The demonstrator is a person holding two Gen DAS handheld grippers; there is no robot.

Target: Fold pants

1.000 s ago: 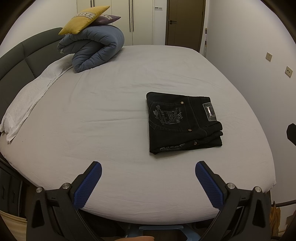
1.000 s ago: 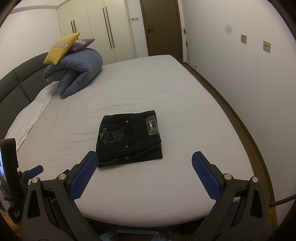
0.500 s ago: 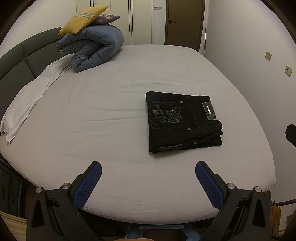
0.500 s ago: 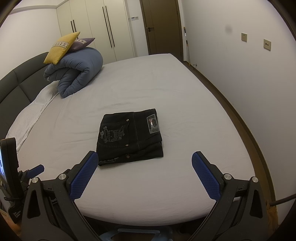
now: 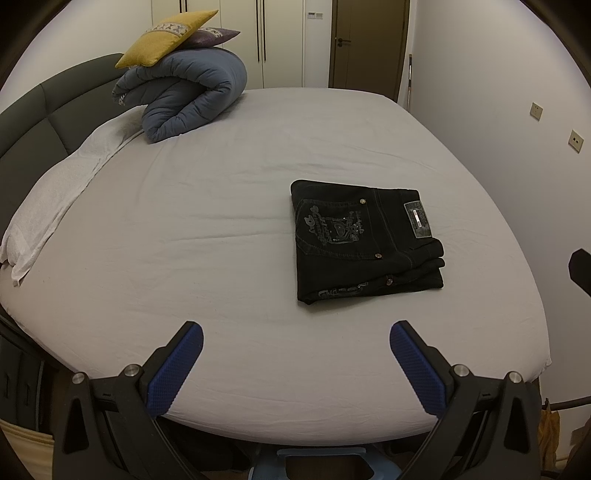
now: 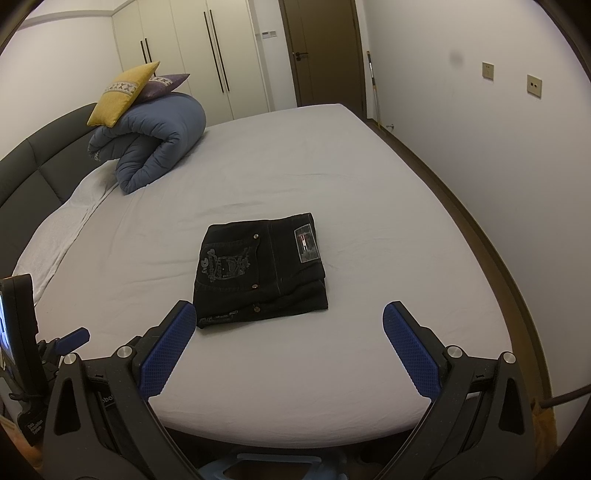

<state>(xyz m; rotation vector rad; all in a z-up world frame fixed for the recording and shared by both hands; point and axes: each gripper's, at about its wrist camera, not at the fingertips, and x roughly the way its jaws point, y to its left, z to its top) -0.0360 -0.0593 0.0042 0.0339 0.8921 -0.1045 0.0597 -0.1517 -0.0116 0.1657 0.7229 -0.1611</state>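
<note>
On a grey-sheeted bed (image 5: 221,258) in a bedroom, a pair of black pants (image 5: 364,240) lies folded into a compact rectangle, back pocket embroidery and waistband patch facing up, stacked layers showing along its near and right edges. Seen from the left wrist camera, the pants sit ahead and to the right of the left claw (image 5: 295,343), closer to its right finger than its left, and clear of both. That claw stands spread wide, its blue ribbed pads (image 5: 173,369) apart and holding nothing, hovering over the near edge of the mattress.

From the right wrist camera, the pants (image 6: 258,266) lie ahead and left of centre, their near left corner just beyond the tip of the left finger of the right claw (image 6: 288,325), without visible contact. The right claw is likewise spread wide and empty, blue pads (image 6: 410,350) well apart.

At the far left of the bed, a rolled blue duvet (image 5: 184,96) rests against the dark headboard (image 5: 44,110), with a yellow cushion (image 5: 166,37) and a purple cushion (image 5: 210,36) stacked on top. A white towel (image 5: 55,192) runs along the bed's left side. White wardrobe doors (image 6: 207,62) and a brown door (image 6: 321,51) close off the far wall.
</note>
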